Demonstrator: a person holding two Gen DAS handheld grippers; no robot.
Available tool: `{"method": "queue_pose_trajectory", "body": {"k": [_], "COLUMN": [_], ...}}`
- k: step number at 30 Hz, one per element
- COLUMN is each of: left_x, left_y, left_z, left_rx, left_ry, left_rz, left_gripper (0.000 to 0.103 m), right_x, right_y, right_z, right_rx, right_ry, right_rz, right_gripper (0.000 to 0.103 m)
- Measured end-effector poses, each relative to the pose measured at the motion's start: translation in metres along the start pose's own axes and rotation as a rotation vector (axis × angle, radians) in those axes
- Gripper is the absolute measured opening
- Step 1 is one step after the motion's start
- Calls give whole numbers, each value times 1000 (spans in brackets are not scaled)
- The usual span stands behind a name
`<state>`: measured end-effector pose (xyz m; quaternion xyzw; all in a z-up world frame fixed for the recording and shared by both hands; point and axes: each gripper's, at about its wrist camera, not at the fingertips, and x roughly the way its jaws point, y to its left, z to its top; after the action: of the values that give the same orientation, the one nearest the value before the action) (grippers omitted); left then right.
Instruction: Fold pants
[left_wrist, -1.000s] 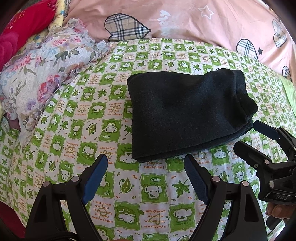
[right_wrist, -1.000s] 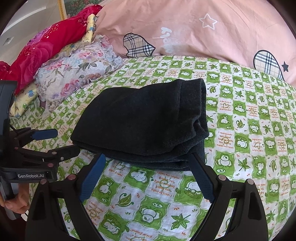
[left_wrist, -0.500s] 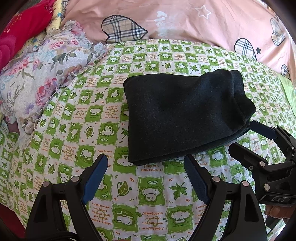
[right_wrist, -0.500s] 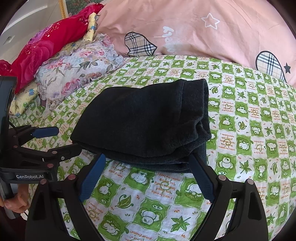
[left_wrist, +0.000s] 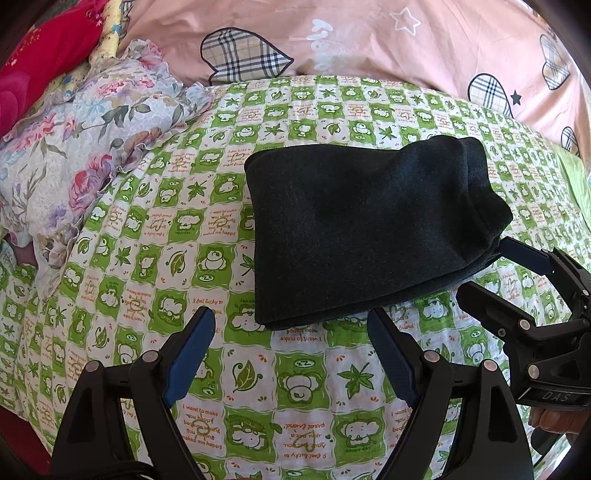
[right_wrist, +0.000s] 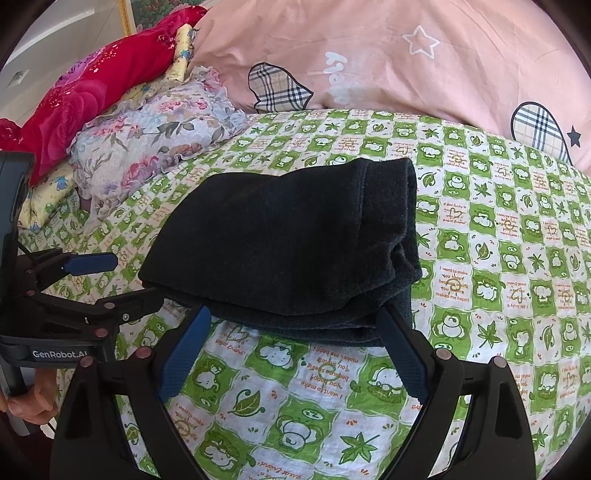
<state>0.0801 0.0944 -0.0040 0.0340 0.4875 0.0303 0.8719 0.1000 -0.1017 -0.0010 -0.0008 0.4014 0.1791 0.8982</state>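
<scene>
The dark pants (left_wrist: 365, 229) lie folded into a thick rectangle on the green-and-white checked bedsheet (left_wrist: 258, 387); they also show in the right wrist view (right_wrist: 288, 251). My left gripper (left_wrist: 291, 325) is open and empty, just short of the bundle's near edge. My right gripper (right_wrist: 295, 321) is open and empty, its fingertips at the bundle's near edge, apart from the cloth as far as I can tell. Each gripper shows in the other's view: the right one (left_wrist: 491, 266) at the bundle's right corner, the left one (right_wrist: 129, 280) at its left corner.
A floral quilt (left_wrist: 85, 147) is heaped at the left. A pink duvet with plaid hearts (left_wrist: 369, 40) lies behind the pants. Red bedding (right_wrist: 85, 96) sits far left. A hand (right_wrist: 26, 402) holds the left gripper's handle.
Both grippers have drawn back slightly from the folded pants and stay open. The pants have not moved on the sheet.
</scene>
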Motion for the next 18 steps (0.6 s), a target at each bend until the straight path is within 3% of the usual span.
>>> {"method": "queue_pose_trajectory", "body": {"k": [18], "left_x": [1], "left_y": [0], "left_z": [2], "left_rx": [11], "left_ry": [-3], "left_rz": [-5], "left_gripper": [85], "right_x": [-1], "right_y": [-1], "right_z": [3], "right_rx": [-2], "right_ry": [-7], "right_rz": [3], "right_gripper": [91]}}
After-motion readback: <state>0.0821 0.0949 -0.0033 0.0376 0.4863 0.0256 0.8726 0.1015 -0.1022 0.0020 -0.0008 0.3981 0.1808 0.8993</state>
